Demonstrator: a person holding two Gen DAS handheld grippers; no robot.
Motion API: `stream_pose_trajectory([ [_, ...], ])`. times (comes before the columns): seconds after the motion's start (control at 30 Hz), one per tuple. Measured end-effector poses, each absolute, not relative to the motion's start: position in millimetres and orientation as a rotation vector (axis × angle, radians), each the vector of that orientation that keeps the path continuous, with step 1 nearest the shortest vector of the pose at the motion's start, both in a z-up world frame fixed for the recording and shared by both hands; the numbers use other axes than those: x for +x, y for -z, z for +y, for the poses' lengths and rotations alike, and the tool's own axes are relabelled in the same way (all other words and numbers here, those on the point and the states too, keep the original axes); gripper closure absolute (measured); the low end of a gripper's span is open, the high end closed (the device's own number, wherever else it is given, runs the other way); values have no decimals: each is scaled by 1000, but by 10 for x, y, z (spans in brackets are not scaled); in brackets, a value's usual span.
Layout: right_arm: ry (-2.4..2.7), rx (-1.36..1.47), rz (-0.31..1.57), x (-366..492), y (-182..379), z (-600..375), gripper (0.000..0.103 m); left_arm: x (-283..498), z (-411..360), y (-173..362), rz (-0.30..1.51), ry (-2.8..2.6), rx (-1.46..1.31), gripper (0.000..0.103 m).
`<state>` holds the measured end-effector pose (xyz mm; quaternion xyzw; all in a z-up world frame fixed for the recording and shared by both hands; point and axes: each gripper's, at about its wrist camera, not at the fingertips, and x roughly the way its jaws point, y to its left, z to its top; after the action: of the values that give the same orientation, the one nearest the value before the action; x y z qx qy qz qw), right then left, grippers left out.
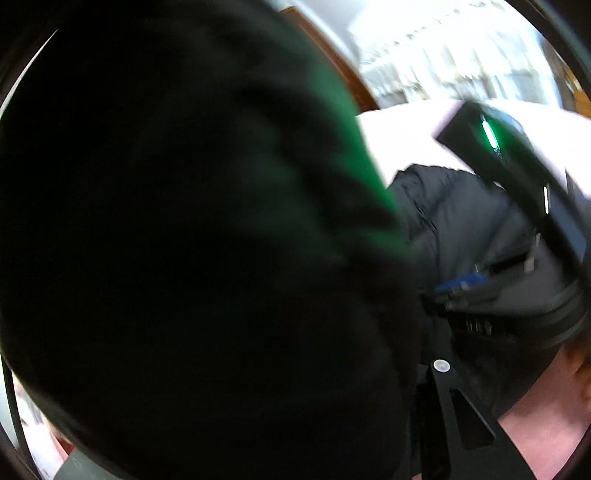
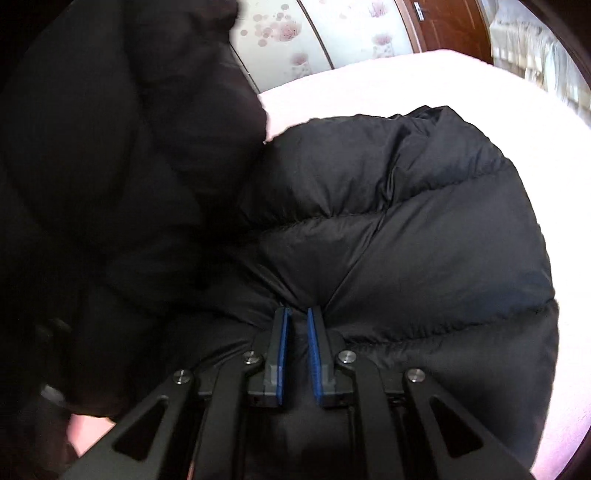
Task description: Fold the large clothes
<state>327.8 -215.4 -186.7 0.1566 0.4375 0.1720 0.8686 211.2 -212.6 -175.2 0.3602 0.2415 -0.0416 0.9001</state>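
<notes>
Nearest the right wrist lens, right gripper (image 2: 297, 314) with blue-padded fingers (image 2: 282, 332) drawn close, pinching a fold of the black quilted puffer jacket (image 2: 406, 221) between them. Beyond the tips, jacket's bulk spread over the pale pink bed cover (image 2: 498, 92), one dark blurred part lifted at near left. Farther off, floral wall panel (image 2: 332, 33) and brown wooden door (image 2: 454, 26).

From the left wrist, mostly blocked by dark, green-edged fabric (image 1: 184, 221) pressed against the lens; left gripper's tips hidden, jaw state impossible to tell. At right, only in this view, the right gripper's body with a green light (image 1: 488, 133), above the jacket (image 1: 450, 206).
</notes>
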Motion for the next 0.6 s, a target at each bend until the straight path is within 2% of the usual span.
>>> stream_pose_trajectory([
  [0.1,-339,329,888,3210,1736,-2390,92,2078,-2290,1869,503,94,817,70],
  [0.43,-200,371,881,3011,1431,-3272,91,1969,-2696,2295,533,132,1037,51],
  [0.6,-235,412,854,3048,1141,-3446,82,1918,-2702,2424,522,122,1085,47],
])
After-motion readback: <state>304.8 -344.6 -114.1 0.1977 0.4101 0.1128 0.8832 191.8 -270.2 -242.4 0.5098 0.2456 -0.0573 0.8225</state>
